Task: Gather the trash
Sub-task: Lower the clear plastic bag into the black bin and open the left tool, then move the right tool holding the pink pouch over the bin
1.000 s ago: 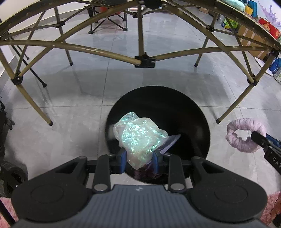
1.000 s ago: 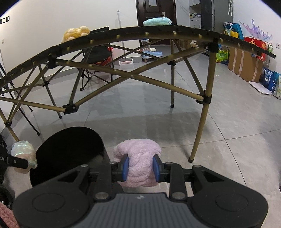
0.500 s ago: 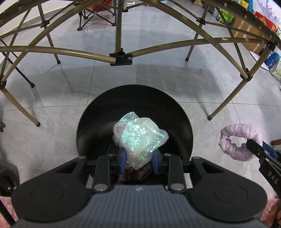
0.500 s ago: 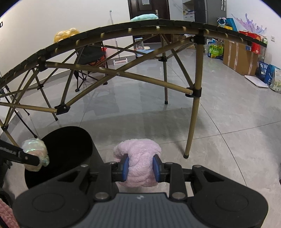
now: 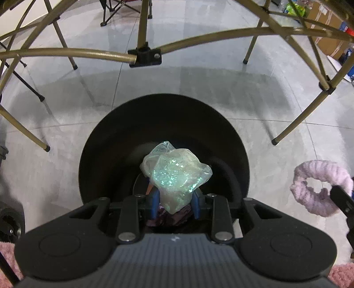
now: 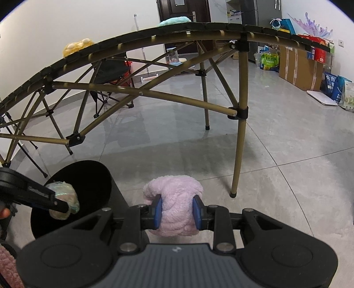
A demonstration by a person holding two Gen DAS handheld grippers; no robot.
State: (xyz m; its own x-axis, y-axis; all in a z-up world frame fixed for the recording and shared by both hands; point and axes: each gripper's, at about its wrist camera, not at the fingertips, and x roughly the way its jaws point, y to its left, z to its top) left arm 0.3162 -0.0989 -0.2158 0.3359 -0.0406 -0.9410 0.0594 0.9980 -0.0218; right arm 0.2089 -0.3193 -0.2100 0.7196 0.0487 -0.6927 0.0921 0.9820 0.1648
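Left wrist view looks steeply down on a crumpled iridescent wrapper (image 5: 177,175), which the left tool (image 5: 174,205) has clamped between its blue pads, directly over the open mouth of a round black bin (image 5: 163,124) standing on the grey tiled floor (image 5: 199,82). Some dark purplish material shows below the wrapper inside the bin, though what it is cannot be made out. Off to the side, the right tool (image 6: 177,209) is closed on a fluffy pink scrunchie (image 6: 174,199), holding it in the air just beside the bin and not yet above the opening. Judging from this, the task is partway: two pieces are picked up and carried to the bin, but neither has been let go, so the wrapper looks ready to drop first and the scrunchie would follow once it is brought over the rim. Beyond the bin rise the gold legs and braces of a folding table (image 6: 241,106), and on its top lie a yellow plush item (image 6: 77,46) and a teal one (image 6: 174,20); whether those count as trash to collect cannot be told from here.
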